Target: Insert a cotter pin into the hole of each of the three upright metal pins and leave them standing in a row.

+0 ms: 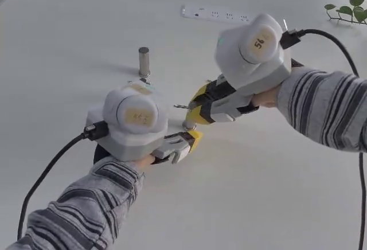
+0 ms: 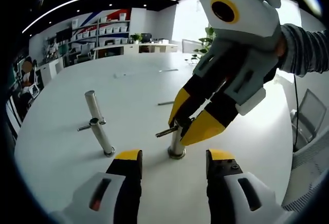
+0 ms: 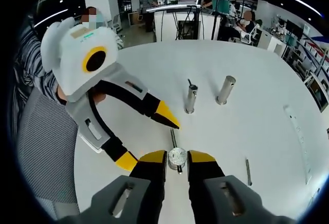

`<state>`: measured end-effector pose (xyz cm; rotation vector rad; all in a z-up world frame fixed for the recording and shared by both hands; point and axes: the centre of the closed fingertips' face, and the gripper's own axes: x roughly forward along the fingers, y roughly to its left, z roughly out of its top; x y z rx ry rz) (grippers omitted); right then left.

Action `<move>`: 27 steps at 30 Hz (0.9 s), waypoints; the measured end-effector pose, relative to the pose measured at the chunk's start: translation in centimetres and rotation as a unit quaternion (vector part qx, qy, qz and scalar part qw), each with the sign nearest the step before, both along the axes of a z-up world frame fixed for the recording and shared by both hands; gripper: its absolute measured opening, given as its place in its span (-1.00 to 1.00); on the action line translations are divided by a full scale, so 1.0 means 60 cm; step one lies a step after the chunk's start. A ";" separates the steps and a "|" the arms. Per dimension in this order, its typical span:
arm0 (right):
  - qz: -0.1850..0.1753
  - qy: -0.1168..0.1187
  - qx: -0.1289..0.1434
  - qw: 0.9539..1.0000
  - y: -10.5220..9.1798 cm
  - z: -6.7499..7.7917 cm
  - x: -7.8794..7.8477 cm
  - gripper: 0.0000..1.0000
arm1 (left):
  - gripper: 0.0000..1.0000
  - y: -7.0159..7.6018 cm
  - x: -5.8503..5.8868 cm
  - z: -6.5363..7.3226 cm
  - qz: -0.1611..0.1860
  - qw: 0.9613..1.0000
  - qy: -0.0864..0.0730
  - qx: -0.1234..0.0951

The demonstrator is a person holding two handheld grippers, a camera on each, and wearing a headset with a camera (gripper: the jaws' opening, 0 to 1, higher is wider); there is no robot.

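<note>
An upright metal pin (image 2: pixel 176 144) stands between the open jaws of my left gripper (image 2: pixel 175 158), low near its base. My right gripper (image 3: pixel 177 158) is shut on the top of this pin (image 3: pixel 177 157), and a cotter pin (image 2: pixel 167 130) pokes sideways out of it. A second upright pin (image 2: pixel 101 136) carries a cotter pin (image 2: pixel 85 127) through it. Behind that one stands a third pin (image 2: pixel 91 103), bare on top. In the head view the bare pin (image 1: pixel 144 61) stands beyond the left gripper (image 1: pixel 189 140), and the right gripper (image 1: pixel 198 105) reaches in from the right.
A loose cotter pin (image 3: pixel 248 170) lies on the white table to the right of the held pin. A white power strip (image 1: pixel 215 14) lies at the far side and a small plant (image 1: pixel 347 9) at the far right corner. Cables trail from both grippers.
</note>
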<state>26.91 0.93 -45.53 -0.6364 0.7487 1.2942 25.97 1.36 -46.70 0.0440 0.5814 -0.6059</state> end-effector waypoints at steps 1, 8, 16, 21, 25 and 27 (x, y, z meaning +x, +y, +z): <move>-0.001 -0.001 0.000 1.000 0.000 -0.001 0.000 -0.82 | -0.02 0.002 -0.001 0.002 0.001 1.000 -0.001 0.000; -0.003 0.003 0.003 1.000 0.001 0.001 -0.003 -0.83 | 0.07 0.011 -0.019 0.014 -0.012 1.000 -0.009 0.003; -0.002 0.003 -0.001 1.000 0.000 0.001 0.006 -0.84 | 0.27 0.037 -0.032 0.032 -0.002 1.000 -0.022 0.000; -0.004 -0.003 0.000 1.000 0.003 0.010 0.017 -0.84 | 0.40 0.057 -0.038 0.043 0.013 0.999 -0.029 -0.001; -0.006 -0.006 -0.002 1.000 0.004 0.013 0.028 -0.84 | 0.50 0.071 -0.038 0.049 0.017 0.999 -0.035 0.001; -0.008 -0.006 -0.003 1.000 0.004 0.014 0.032 -0.84 | 0.55 0.077 -0.037 0.050 0.020 0.999 -0.036 0.001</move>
